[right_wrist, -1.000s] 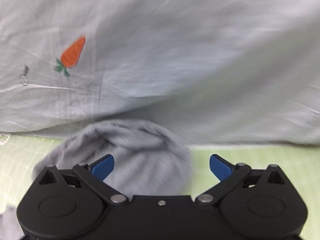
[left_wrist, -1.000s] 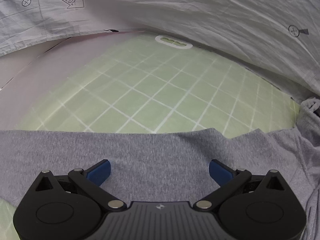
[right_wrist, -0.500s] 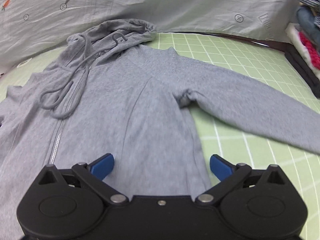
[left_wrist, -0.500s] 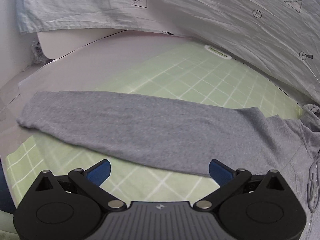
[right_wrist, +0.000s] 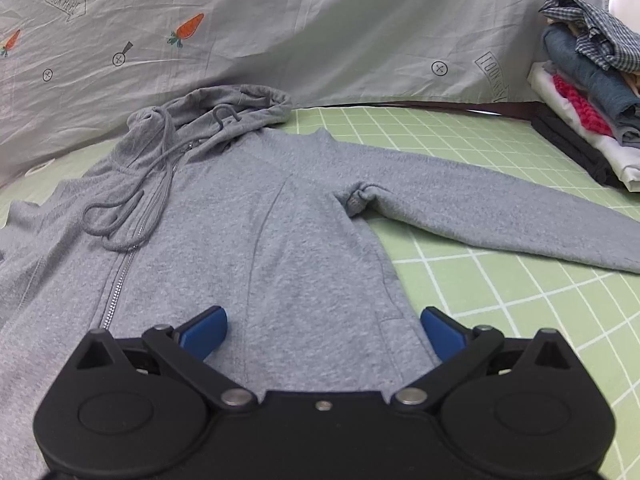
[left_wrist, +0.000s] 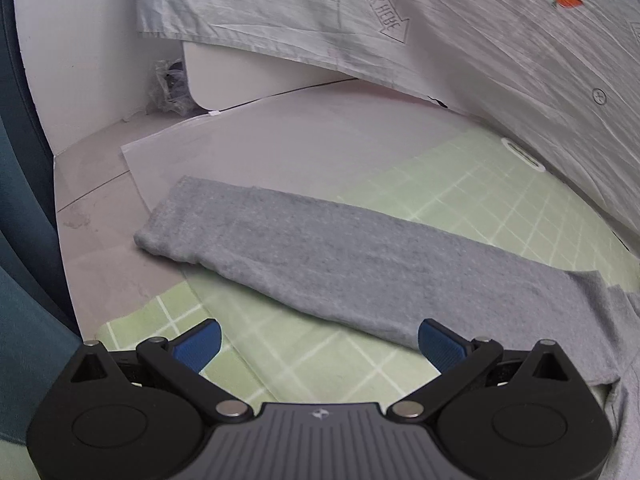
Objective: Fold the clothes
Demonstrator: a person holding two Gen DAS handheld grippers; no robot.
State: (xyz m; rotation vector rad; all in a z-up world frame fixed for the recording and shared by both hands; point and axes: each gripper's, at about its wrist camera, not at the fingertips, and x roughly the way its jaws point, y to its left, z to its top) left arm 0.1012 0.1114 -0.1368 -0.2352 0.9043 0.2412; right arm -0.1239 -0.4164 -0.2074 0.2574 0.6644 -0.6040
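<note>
A grey zip-up hoodie (right_wrist: 280, 232) lies flat, front up, on a green grid mat (right_wrist: 500, 296). Its hood (right_wrist: 224, 108) and drawcord lie at the far end, and one sleeve (right_wrist: 500, 212) stretches out to the right. In the left wrist view the other sleeve (left_wrist: 320, 252) lies stretched to the left, its cuff off the mat on a white sheet. My left gripper (left_wrist: 318, 346) is open and empty, above the mat just before that sleeve. My right gripper (right_wrist: 324, 328) is open and empty over the hoodie's lower right body.
A pale printed bedsheet (right_wrist: 320, 32) with carrots hangs behind the mat. A stack of folded clothes (right_wrist: 588, 92) stands at the far right. In the left wrist view a white sheet (left_wrist: 280, 136) lies on the floor beside the mat (left_wrist: 340, 360), with a teal object (left_wrist: 24, 280) at the left.
Both grippers have pulled back and up from the hoodie. The left view has swung left to the sleeve's cuff. The right view went from the hood up close to the whole garment.
</note>
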